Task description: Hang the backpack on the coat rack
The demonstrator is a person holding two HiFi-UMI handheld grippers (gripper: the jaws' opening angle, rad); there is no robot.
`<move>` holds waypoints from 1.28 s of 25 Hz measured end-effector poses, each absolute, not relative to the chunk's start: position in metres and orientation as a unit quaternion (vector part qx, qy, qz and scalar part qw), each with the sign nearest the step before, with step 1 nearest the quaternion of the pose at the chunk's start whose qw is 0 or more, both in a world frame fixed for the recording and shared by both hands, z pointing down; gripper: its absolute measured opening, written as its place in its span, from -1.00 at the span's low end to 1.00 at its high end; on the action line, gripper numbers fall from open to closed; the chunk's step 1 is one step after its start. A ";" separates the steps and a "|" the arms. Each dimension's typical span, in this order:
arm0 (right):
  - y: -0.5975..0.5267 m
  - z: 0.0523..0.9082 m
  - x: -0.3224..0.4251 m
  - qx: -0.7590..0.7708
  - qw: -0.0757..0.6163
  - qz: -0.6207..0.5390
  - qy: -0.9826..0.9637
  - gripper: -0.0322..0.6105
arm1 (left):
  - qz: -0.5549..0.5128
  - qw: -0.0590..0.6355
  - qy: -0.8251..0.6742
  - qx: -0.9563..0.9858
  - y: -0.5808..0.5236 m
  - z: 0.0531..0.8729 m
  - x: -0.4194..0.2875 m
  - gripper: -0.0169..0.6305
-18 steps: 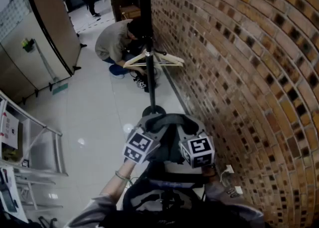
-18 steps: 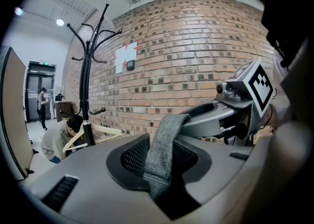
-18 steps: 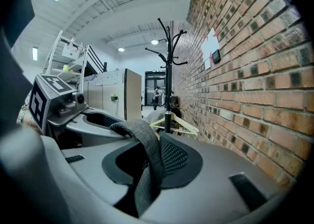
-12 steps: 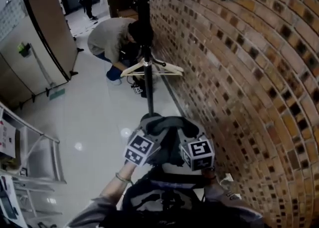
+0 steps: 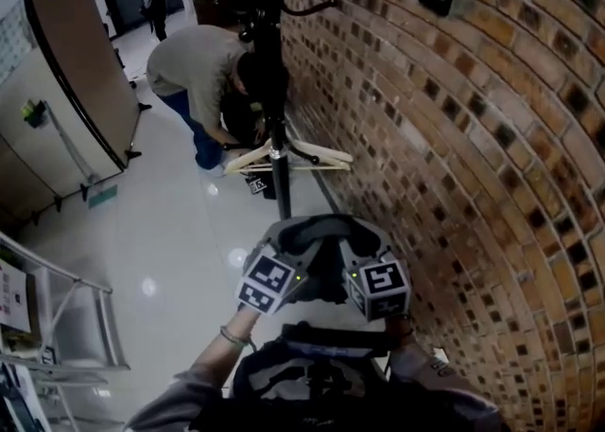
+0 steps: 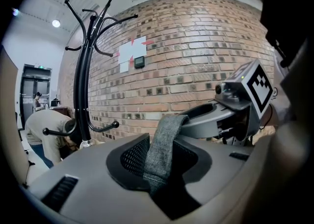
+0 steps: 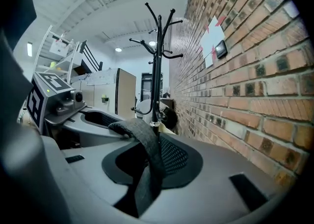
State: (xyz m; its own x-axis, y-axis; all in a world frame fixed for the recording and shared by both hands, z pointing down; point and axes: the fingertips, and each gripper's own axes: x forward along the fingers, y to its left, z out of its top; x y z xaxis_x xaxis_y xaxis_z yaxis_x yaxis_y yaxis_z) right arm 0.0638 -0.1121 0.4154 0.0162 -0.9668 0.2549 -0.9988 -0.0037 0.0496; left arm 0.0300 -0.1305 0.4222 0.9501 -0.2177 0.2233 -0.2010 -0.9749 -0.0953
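Both grippers, left [image 5: 291, 252] and right [image 5: 357, 250], pinch the grey strap [image 5: 326, 223] of the backpack [image 5: 312, 375], which hangs close to the person, the rack [image 5: 269, 90] just ahead. Best to lift the strap loop level above a hook [image 5: 312, 10] before releasing

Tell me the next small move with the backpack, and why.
Probably raise the strap forward and up toward a hook on the coat rack: the left gripper and right gripper both clamp it, and the hooks sit higher, ahead.
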 end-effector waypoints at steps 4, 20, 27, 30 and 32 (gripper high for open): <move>-0.141 0.418 0.082 0.697 0.110 0.071 -0.705 -0.61 | -0.120 0.039 0.117 -0.985 -0.157 0.425 0.049 -0.64; -0.232 0.428 0.130 0.600 0.139 0.067 -0.785 -0.61 | -0.121 -0.006 0.241 -0.963 -0.240 0.430 0.094 -0.64; -0.270 0.432 0.142 0.544 0.152 0.055 -0.824 -0.61 | -0.122 -0.029 0.304 -0.944 -0.269 0.435 0.104 -0.64; -0.282 0.431 0.143 0.527 0.152 0.050 -0.835 -0.61 | -0.121 -0.033 0.326 -0.937 -0.277 0.436 0.105 -0.64; -0.288 0.430 0.142 0.518 0.155 0.050 -0.839 -0.61 | -0.124 -0.034 0.335 -0.933 -0.282 0.437 0.104 -0.64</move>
